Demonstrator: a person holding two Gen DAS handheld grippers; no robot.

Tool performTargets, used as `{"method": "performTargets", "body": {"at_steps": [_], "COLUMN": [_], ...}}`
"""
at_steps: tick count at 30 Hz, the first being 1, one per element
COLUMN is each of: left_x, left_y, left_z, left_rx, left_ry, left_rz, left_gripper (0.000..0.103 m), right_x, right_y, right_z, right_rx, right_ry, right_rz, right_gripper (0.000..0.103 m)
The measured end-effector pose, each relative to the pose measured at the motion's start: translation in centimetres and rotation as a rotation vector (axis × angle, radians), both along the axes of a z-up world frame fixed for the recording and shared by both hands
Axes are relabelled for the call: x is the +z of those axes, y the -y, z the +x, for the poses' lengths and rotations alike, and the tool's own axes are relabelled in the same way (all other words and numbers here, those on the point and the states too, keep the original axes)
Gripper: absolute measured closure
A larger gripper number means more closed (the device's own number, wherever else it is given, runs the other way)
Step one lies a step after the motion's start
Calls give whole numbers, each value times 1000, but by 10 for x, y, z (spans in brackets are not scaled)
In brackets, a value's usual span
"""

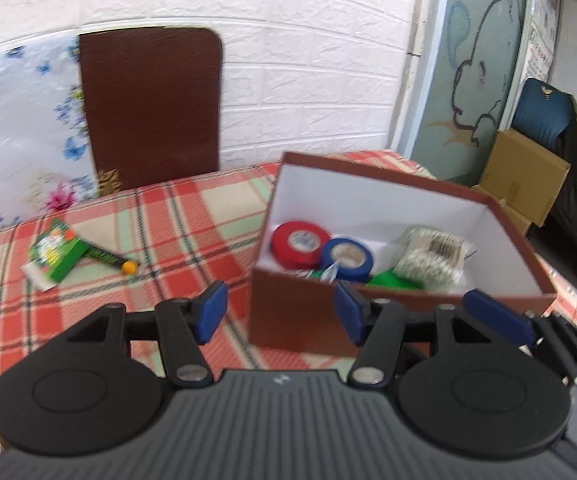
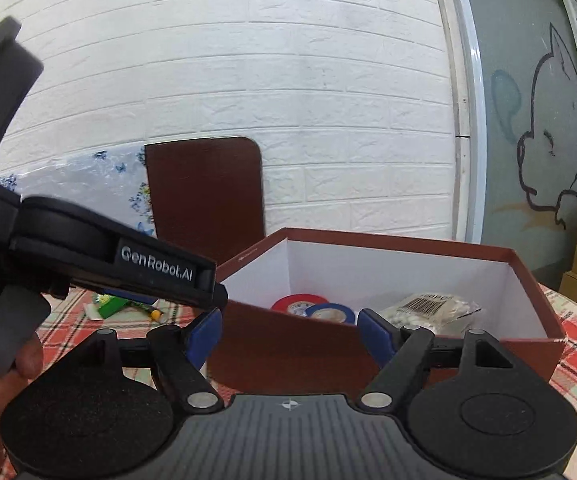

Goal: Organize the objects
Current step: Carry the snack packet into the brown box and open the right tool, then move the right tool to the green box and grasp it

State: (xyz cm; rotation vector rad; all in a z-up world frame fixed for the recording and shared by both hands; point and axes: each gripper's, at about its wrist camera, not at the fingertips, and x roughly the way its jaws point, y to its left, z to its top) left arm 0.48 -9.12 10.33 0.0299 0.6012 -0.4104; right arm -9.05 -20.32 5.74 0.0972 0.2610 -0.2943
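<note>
Left gripper spread, empty; brown box just ahead, green packet far left. Right gripper spread, empty, facing same box.

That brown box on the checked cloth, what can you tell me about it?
The box looks like cardboard, reddish brown outside and white inside, with no lid on it. It stands upright on the checked tablecloth, turned corner-on to the left camera. Inside lie a red tape roll, a blue tape roll, something green and a clear bag with a barcode. Neither tool touches it.
</note>
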Motion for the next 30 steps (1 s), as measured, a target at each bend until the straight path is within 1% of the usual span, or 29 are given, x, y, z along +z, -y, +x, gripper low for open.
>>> {"method": "performTargets", "body": {"at_steps": [4, 9, 13, 18, 25, 30], "left_x": [-7, -13, -17, -22, -37, -49], "left_y": [-21, -45, -66, -98, -144, -176], "left_z": [-6, -10, -13, -12, -4, 5], "left_rx": [46, 113, 176, 254, 368, 436], "left_ry": [-16, -17, -13, -8, -40, -54], "left_rz": [10, 54, 78, 98, 109, 129], "left_gripper": [42, 42, 38, 36, 35, 35], "right_x": [1, 0, -4, -9, -14, -19], "right_y": [-13, -29, -42, -63, -95, -113], "right_z": [-2, -3, 0, 10, 30, 52], "right_rx": [25, 56, 99, 163, 251, 296], "right_ry": [-20, -38, -70, -120, -173, -213], "right_rz": [0, -1, 14, 22, 0, -4], "right_gripper": [29, 29, 29, 29, 29, 29]}}
